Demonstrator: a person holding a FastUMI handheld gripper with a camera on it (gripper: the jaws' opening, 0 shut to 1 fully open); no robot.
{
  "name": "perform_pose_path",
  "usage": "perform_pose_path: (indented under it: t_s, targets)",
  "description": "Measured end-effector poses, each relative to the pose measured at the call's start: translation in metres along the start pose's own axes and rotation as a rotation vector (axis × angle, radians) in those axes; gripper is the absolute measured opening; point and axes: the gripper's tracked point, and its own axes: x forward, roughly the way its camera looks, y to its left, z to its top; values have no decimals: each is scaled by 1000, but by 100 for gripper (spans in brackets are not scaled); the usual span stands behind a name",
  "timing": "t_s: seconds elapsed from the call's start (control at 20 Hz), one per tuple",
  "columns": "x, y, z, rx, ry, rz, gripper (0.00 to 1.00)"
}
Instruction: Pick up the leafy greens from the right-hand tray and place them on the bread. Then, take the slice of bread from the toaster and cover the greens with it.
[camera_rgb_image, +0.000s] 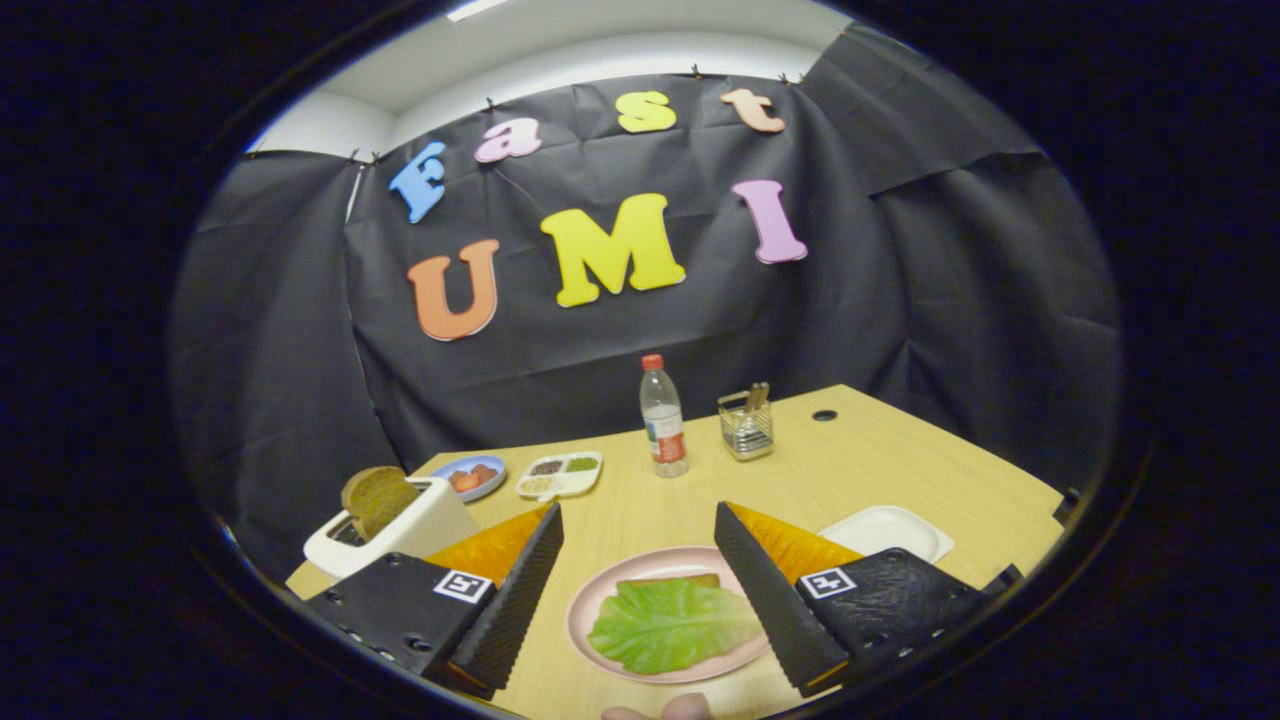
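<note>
1. The toaster (400, 530) stands to the left, beyond the left finger. A brown bread slice (378, 497) sticks up out of it, easy to grab.
2. The gripper (638, 575) is wide open and holds nothing.
3. Between the fingers sits a pink plate (590, 605). The greens (672, 625) lie flat on the bread (690, 580) there, so I think that step is done.
4. The white tray (890, 530) on the right looks bare.
5. Next job, I guess: fetch the toaster slice.
</note>
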Motion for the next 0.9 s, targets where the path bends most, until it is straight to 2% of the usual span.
perform_pose_path:
  t_s: [0.45, 0.75, 0.9]
  targets:
    - [8, 149, 0, -55, 6, 127, 96]
    - [38, 195, -31, -82, 82, 127, 96]
    - [53, 211, -45, -55, 143, 131, 94]
